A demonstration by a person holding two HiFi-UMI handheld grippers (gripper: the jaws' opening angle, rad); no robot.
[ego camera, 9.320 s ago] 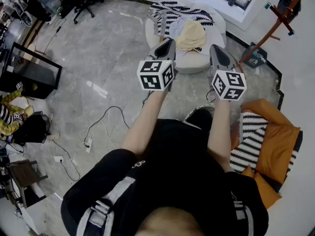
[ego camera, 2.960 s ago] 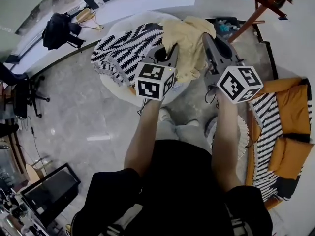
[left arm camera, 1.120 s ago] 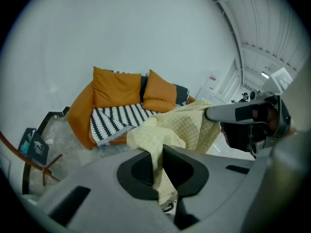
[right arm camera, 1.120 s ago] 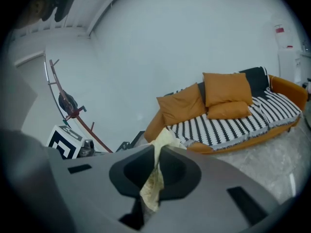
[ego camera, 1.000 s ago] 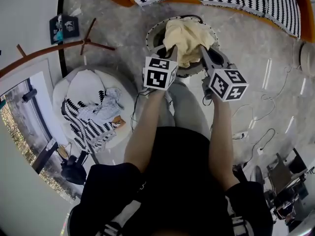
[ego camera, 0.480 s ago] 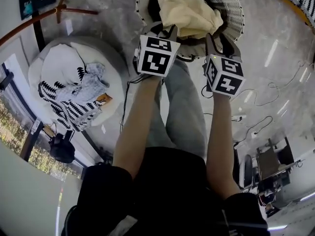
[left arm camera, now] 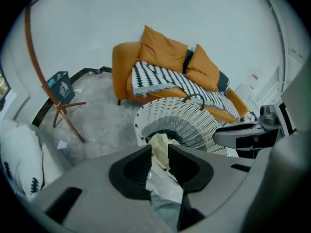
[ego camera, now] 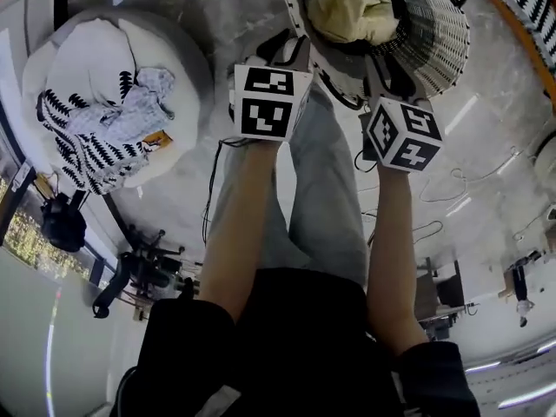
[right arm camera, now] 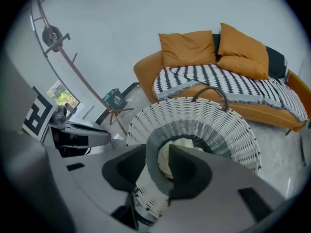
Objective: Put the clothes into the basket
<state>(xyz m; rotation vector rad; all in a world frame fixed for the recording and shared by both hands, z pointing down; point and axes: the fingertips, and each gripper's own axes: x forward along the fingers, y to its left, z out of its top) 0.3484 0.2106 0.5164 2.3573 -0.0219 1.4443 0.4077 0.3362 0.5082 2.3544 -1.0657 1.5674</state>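
A cream garment [ego camera: 352, 7] lies bunched inside the white woven basket [ego camera: 434, 33] at the top of the head view. My left gripper [ego camera: 291, 52] hangs by the basket's near rim; its jaws are opening and hold nothing. In the left gripper view the cream garment [left arm camera: 159, 141] shows through the gap of the left gripper [left arm camera: 159, 148], down in the basket [left arm camera: 189, 125]. My right gripper [ego camera: 383, 69] is over the near rim, its jaws closing a little with nothing gripped. Past the right gripper [right arm camera: 158, 149] I see the basket [right arm camera: 204, 120] and the garment [right arm camera: 181, 142].
A white round pouf [ego camera: 95, 50] at the left carries a black-and-white striped cloth [ego camera: 95, 150] and a grey one [ego camera: 139, 102]. An orange sofa [right arm camera: 194, 47] with a striped throw stands behind the basket. A brown coat stand [left arm camera: 63, 106] and floor cables [ego camera: 452, 198] are nearby.
A second ago both grippers held the cream garment over the basket. It now lies down inside the basket, let go by both grippers, whose jaws stand apart.
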